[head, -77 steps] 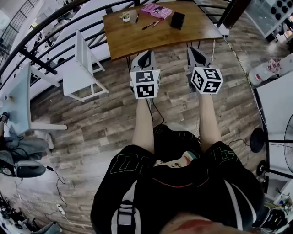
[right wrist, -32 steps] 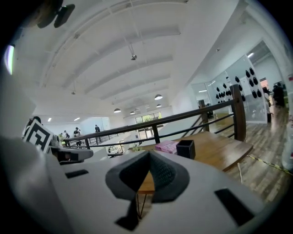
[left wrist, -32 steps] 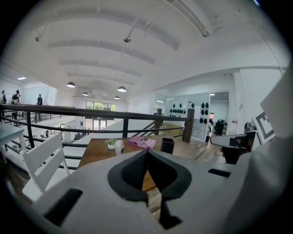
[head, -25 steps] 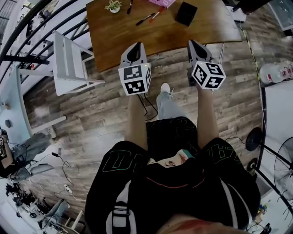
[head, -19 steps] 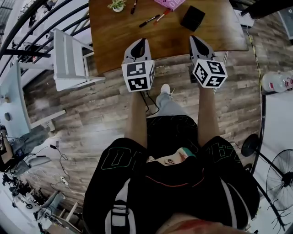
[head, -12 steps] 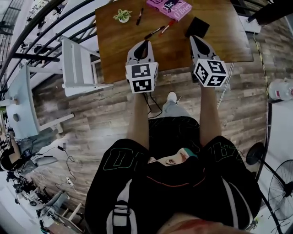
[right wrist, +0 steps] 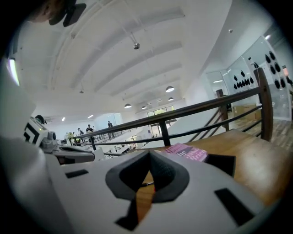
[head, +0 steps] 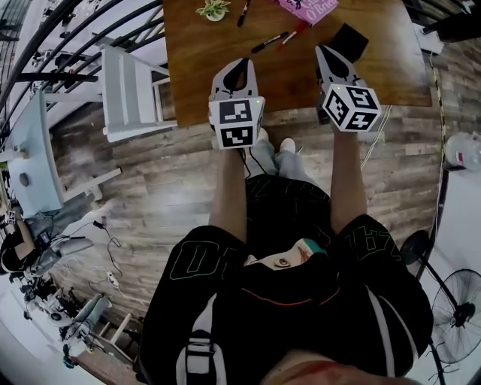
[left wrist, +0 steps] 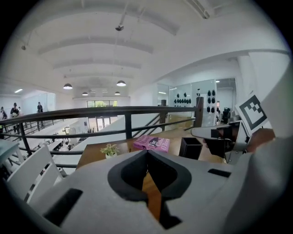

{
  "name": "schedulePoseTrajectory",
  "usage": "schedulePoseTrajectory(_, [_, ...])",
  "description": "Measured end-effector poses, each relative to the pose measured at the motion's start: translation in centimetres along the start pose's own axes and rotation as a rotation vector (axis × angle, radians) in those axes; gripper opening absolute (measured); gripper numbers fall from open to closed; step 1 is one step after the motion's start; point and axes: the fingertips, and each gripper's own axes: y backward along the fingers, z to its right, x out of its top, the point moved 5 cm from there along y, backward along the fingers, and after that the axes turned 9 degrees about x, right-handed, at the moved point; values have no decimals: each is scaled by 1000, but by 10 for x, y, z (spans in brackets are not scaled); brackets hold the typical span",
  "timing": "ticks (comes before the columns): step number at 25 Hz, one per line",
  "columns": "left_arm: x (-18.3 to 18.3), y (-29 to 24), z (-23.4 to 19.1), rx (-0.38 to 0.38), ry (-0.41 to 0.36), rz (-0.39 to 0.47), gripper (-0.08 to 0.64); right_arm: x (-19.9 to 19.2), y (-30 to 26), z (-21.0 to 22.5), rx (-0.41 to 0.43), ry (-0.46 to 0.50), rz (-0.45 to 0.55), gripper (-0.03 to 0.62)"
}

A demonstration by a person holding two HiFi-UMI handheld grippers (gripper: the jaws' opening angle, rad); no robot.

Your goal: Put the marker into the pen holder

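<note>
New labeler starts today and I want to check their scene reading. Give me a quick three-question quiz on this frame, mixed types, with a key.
1. Fill in: the right gripper has its jaws ___, with nothing between them.
2. True or false: the black square pen holder stands on the brown wooden table.
3. What lies closest to the small green potted plant? A. a dark marker pen B. the pen holder C. the right gripper

Key: 1 shut; 2 true; 3 A.
</note>
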Motion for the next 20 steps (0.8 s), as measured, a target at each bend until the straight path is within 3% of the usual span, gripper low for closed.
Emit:
schedulePoseTrajectory(4, [-15, -17, -24, 13, 69, -26, 6, 4, -18, -5, -6, 64, -40, 5])
schedulePoseTrajectory(10, [-9, -45, -26, -53, 134, 4, 6, 25, -40, 7, -41, 169, -92, 5])
schedulePoseTrajectory(20, [-14, -83, -71, -56, 237, -4, 6, 4, -112, 5, 81, 368, -327, 5])
